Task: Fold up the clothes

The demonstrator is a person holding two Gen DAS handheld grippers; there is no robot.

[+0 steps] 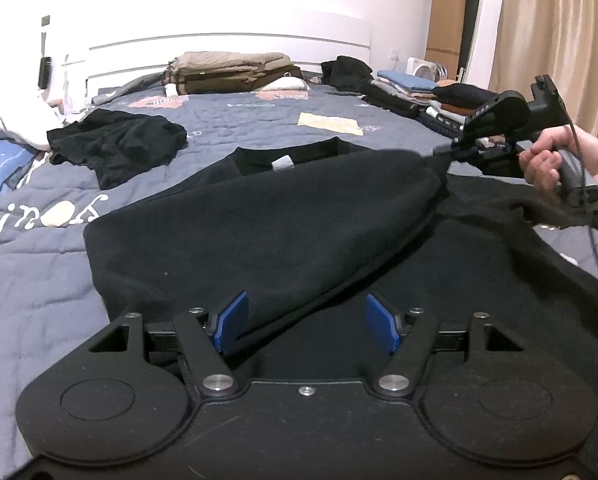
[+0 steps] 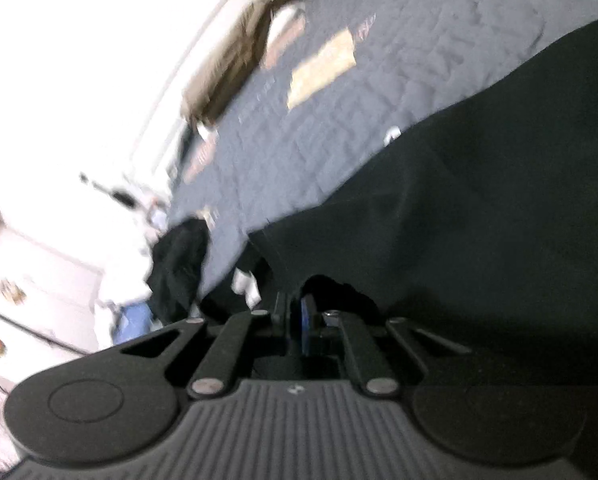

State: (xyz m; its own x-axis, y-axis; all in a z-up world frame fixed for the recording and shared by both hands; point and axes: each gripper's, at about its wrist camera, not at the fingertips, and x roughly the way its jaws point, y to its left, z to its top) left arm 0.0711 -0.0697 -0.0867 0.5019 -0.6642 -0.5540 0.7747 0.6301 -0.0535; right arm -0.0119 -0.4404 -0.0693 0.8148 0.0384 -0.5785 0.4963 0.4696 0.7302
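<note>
Fold underway on black sweatshirt (image 1: 259, 216), spread on bed (image 1: 39, 280) directly ahead of my left gripper (image 1: 307, 324). Left jaws stand apart, released, over near hem, gripping nothing. My right gripper (image 2: 309, 316) clenched on sleeve-side fabric, lifted off right. I judge first side fold half done; other side and final halving remain. Long axis runs straight away from left gripper, collar at far end.

Black sweatshirt (image 1: 267, 224) spread on grey quilt, collar far, right side folded over, edge lifted.
</note>
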